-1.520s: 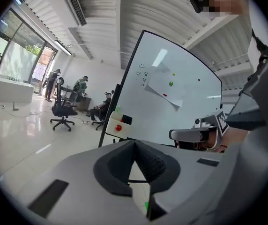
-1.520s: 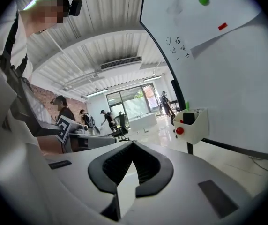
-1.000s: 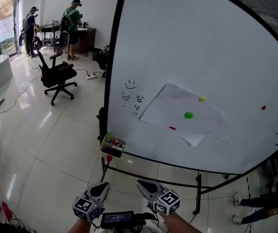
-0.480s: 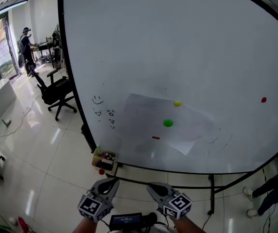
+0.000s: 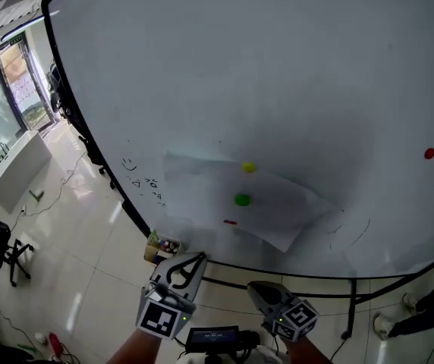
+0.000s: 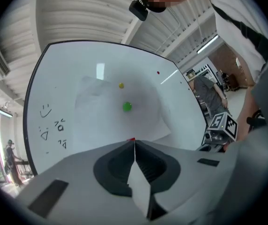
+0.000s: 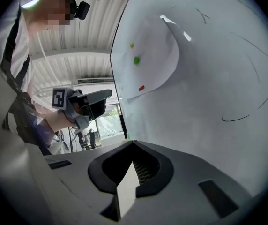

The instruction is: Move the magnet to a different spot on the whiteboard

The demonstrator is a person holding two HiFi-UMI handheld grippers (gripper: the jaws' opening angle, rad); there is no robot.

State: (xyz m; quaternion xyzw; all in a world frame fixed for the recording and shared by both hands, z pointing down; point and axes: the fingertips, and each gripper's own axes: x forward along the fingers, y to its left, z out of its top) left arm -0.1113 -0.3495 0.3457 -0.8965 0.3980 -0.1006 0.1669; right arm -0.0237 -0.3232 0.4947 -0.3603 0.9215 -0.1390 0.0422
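Green magnet (image 5: pixel 242 199) sits on the paper sheet (image 5: pixel 278 203) on the whiteboard (image 5: pixel 278 67), yellow magnet (image 5: pixel 248 167) just above it. Left gripper (image 5: pixel 196 259) and right gripper (image 5: pixel 255 289) both have jaws closed, nothing held, well below the magnets.

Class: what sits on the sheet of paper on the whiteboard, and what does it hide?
On the paper sheet: a yellow magnet, a green magnet and a small red piece. The part of the whiteboard behind it is covered.

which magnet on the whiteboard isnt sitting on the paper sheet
The round red magnet at the far right, alone on bare whiteboard. The yellow magnet, the green magnet and the small red piece all sit on the paper sheet.
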